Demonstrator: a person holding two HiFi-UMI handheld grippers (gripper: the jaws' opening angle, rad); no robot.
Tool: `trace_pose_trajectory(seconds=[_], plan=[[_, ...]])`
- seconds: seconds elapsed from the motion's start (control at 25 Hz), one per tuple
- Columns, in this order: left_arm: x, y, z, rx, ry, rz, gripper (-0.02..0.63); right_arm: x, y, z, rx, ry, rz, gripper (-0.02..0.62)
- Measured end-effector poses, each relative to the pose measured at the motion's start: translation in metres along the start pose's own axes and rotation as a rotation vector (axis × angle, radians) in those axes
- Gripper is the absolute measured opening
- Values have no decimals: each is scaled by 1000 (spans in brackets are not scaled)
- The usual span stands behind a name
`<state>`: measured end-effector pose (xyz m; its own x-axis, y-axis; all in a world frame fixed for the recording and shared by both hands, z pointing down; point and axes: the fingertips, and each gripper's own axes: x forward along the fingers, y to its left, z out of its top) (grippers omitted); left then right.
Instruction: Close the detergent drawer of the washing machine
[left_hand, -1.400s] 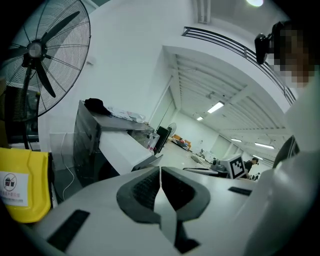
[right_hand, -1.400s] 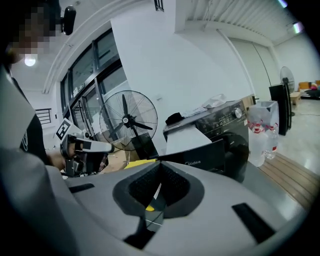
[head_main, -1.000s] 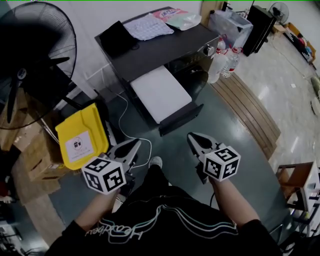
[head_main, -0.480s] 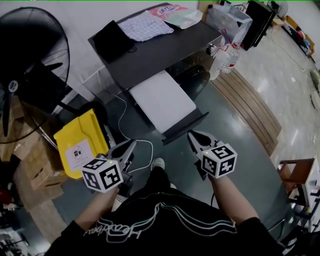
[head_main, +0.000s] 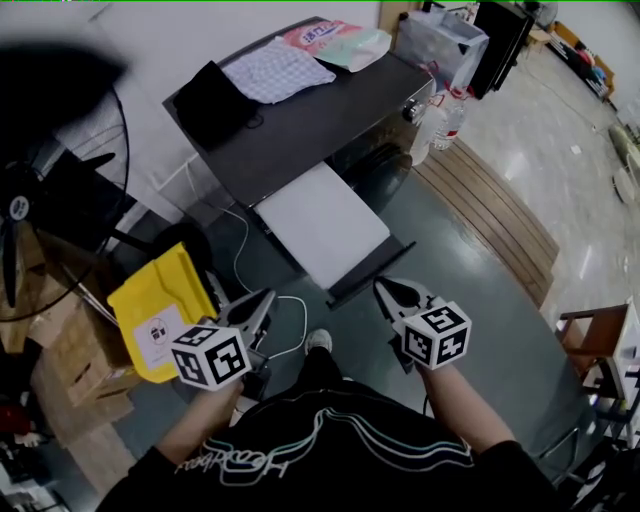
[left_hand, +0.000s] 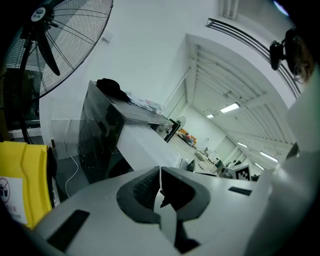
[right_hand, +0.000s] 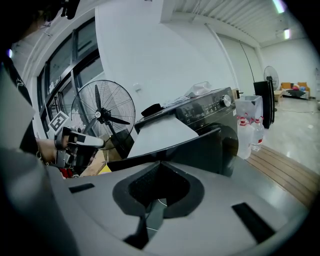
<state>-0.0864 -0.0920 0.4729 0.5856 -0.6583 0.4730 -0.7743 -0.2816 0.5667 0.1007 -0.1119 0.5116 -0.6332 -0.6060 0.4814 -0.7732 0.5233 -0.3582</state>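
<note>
**Detergent drawer open, both grippers empty**

Pulled out from front of black washing machine. Left gripper and right gripper held near drawer's dark front panel, not touching. Jaws together on both, nothing between.

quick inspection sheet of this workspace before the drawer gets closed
surface: washing machine top, dark, partly covered
job's things: detergent drawer pulled out, white inside showing
clutter: checked cloth, pink packet and black item on the machine; water bottles beside it
grippers: left gripper and right gripper both shut, empty, short of the drawer
cables: white cable looping on the floor
surroundings: standing fan, yellow bin, cardboard boxes, wooden platform
</note>
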Motion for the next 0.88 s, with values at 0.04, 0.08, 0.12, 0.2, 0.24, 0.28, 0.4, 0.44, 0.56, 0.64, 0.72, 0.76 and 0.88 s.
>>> trace_pose_trajectory(seconds=[0.04,0.08,0.12,0.2,0.24,0.28,0.4,0.44,0.56,0.64,0.72,0.76,0.88], plan=[[1,1,0,-2,2,-2,31,0,0,0,0,1,-2,26],[2,2,0,-4,4,-2,31,-1,0,-1,-1,2,-3,26],[3,3,1,-8,6,-3,31,-1,0,0,-3,2,-2,26],[5,5,2,-17,9,-5,31,-1,0,1,-6,0,0,26],[6,6,3,-21,10,-6,31,-1,0,2,-5,-2,0,26],[7,6,3,-23,9,-8,31,-1,0,2,-3,-5,1,26],[8,6,3,-25,8,-12,31,-2,0,2,8,-14,4,26],[7,6,3,-27,8,-12,31,-2,0,2,11,-15,5,26],[7,8,2,-34,8,-12,31,-3,0,4,19,-19,7,26],[6,9,2,-41,7,-10,31,-2,1,6,23,-22,10,26],[5,10,1,-52,6,-11,31,-3,2,6,23,-24,13,26],[5,10,0,-58,6,-11,31,-3,2,6,21,-24,14,26],[5,12,-1,-66,6,-11,31,-3,3,8,21,-25,17,26]])
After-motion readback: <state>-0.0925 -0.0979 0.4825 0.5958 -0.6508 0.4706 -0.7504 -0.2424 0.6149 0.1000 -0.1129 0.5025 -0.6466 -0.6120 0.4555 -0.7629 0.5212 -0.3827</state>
